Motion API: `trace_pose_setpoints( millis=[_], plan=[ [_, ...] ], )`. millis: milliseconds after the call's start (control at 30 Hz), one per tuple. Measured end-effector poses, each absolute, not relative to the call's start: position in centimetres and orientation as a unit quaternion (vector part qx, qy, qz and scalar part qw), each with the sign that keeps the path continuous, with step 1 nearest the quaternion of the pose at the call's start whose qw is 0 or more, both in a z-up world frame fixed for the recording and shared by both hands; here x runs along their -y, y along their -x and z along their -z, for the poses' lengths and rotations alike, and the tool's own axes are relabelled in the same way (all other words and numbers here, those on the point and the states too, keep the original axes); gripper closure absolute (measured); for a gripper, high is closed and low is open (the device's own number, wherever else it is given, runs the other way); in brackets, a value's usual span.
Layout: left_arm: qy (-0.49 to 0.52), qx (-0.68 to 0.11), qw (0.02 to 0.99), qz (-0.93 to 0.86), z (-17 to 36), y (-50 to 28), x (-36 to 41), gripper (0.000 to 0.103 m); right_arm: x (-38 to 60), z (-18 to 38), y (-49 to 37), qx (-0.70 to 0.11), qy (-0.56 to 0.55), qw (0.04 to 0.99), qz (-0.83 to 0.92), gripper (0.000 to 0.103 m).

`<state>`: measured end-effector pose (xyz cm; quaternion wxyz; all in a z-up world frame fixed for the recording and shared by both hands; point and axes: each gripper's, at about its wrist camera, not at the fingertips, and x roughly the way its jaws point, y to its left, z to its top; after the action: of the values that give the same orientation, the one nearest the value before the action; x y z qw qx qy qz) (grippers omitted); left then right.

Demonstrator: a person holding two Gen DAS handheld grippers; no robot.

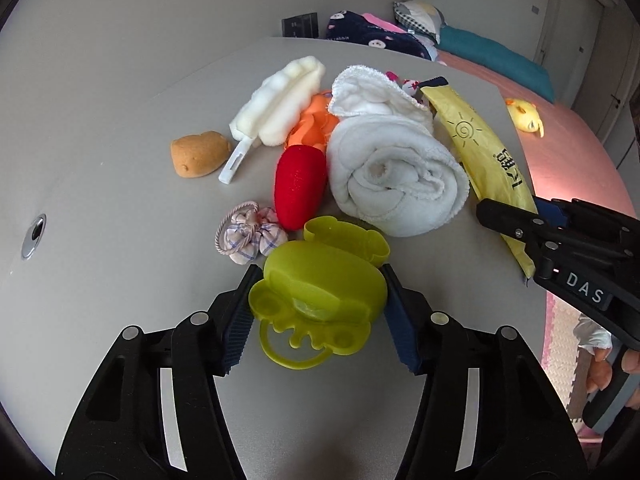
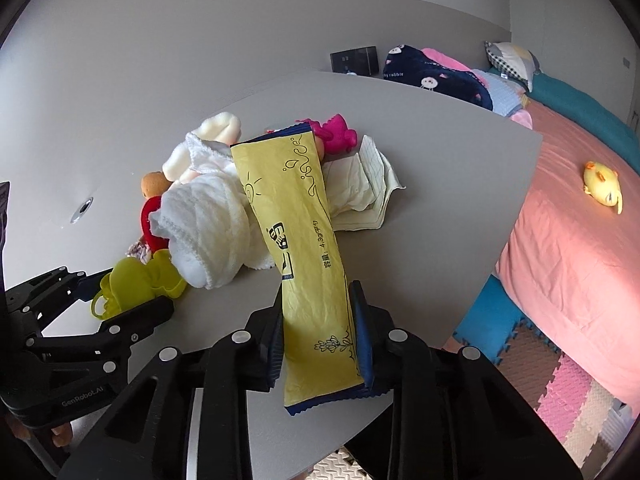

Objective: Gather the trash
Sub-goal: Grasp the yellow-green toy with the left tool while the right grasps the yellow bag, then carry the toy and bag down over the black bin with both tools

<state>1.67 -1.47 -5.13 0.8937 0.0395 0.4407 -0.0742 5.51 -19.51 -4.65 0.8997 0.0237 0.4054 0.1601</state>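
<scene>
My left gripper (image 1: 318,300) is shut on a lime green plastic toy (image 1: 320,284) near the table's front; the toy also shows in the right wrist view (image 2: 140,284). My right gripper (image 2: 318,312) is shut on the lower end of a long yellow wrapper (image 2: 304,248) that leans over the pile; the wrapper also shows in the left wrist view (image 1: 476,136), with the right gripper (image 1: 520,228) at its lower end. A rolled white towel (image 1: 392,172) lies just behind the green toy.
On the grey table (image 1: 100,160) lie a red sponge (image 1: 298,184), a brown potato-shaped toy (image 1: 198,152), a white foam brush (image 1: 276,104), an orange item (image 1: 312,124), a checked cloth scrunchie (image 1: 250,236), a magenta toy (image 2: 336,132) and folded paper (image 2: 368,188). A pink bed (image 2: 580,220) stands to the right.
</scene>
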Motion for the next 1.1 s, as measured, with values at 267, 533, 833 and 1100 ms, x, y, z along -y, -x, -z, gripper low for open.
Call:
trace_pose_setpoints(
  millis=[267,533,833,1100],
  plan=[
    [-0.031,-0.426,0.903,0.053,3.8,-0.7,1.1,0.045,20.2,2.3,-3.8,-0.386,-0.036,0.905,-0.175,0.073],
    [-0.021,-0.399,0.915,0.054,1.5,1.9,2.2,0.045,22.2,0.7,-1.7,-0.37,-0.043,0.912,-0.172,0.073],
    [-0.033,-0.389,0.916,0.094,1.2,3.7,6.7,0.045,26.4,0.5,0.5,-0.364,-0.054,0.92,-0.139,0.073],
    [-0.045,-0.386,0.912,0.132,1.2,4.2,10.9,0.045,30.7,0.9,2.1,-0.365,-0.065,0.923,-0.1,0.072]
  ],
)
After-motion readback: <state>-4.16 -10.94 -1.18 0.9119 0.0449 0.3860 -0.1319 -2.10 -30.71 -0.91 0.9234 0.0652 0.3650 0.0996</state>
